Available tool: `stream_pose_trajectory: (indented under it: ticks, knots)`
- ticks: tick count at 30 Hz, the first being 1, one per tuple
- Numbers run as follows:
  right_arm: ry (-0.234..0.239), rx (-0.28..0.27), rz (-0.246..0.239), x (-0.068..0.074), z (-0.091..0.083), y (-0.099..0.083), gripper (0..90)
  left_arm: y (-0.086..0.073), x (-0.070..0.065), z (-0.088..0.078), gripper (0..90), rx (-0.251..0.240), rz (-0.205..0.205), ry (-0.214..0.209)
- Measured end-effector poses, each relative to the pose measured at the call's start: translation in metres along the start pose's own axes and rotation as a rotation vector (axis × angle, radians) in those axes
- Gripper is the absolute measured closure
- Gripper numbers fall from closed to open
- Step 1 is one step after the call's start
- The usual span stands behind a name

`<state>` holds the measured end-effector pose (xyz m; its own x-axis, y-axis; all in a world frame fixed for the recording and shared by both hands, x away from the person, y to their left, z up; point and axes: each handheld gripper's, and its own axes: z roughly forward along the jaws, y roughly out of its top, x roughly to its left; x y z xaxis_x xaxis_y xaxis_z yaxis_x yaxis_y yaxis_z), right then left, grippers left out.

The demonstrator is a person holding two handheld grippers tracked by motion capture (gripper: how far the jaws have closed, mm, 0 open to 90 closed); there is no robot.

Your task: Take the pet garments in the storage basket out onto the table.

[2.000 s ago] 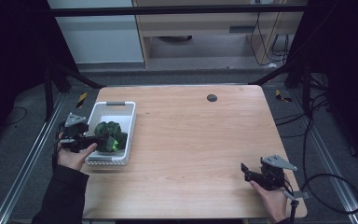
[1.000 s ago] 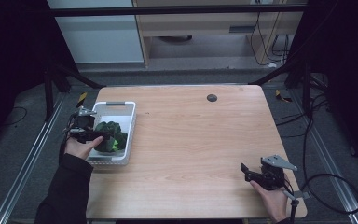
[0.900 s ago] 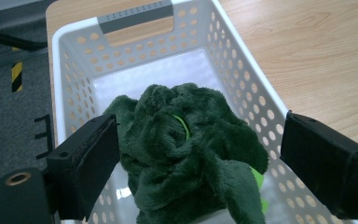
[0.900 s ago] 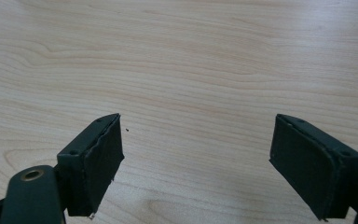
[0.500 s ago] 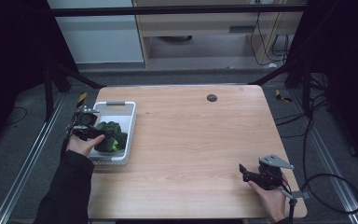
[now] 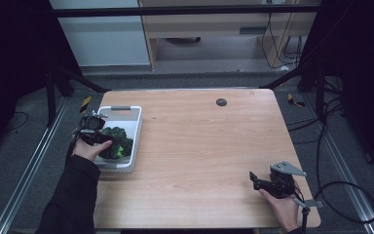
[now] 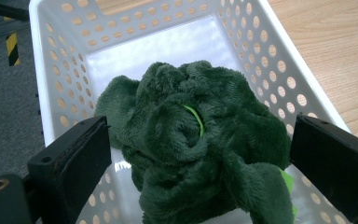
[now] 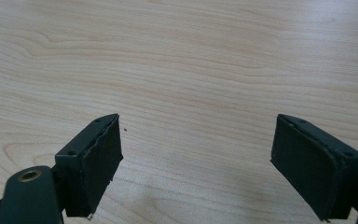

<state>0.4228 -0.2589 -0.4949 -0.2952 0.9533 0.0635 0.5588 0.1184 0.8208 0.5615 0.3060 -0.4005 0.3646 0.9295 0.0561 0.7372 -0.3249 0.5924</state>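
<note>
A lab: wooden table (image 6: 199,141) in a dark metal frame (image 6: 185,9) (loose cables (image 6: 341,185) on grey carpet).

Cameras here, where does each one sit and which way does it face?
High view: above the person's side, looking forward and down on the table; forearms and both hand-held grippers show.
Left gripper view: on the left hand-held gripper, facing the green plush in the white basket, shared with the high view.
Right gripper view: on the right hand-held gripper, facing bare tabletop.
</note>
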Motion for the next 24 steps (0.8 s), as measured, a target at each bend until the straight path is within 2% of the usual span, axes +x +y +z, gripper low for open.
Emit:
stream_pose_trajectory:
  ticks: [5,12,24]
  knots:
    - [0.003,0.009,-0.001,0.0,0.001,0.0,15.8,0.001,-0.001,0.005,4.2,0.02,0.004,0.008]
    - [0.003,0.015,-0.005,0.0,0.002,0.0,15.7,0.0,0.001,0.012,4.7,0.031,-0.007,0.002]
    - [0.007,0.025,-0.009,0.0,0.003,-0.001,15.5,-0.004,-0.004,0.027,5.7,0.06,-0.013,-0.006]
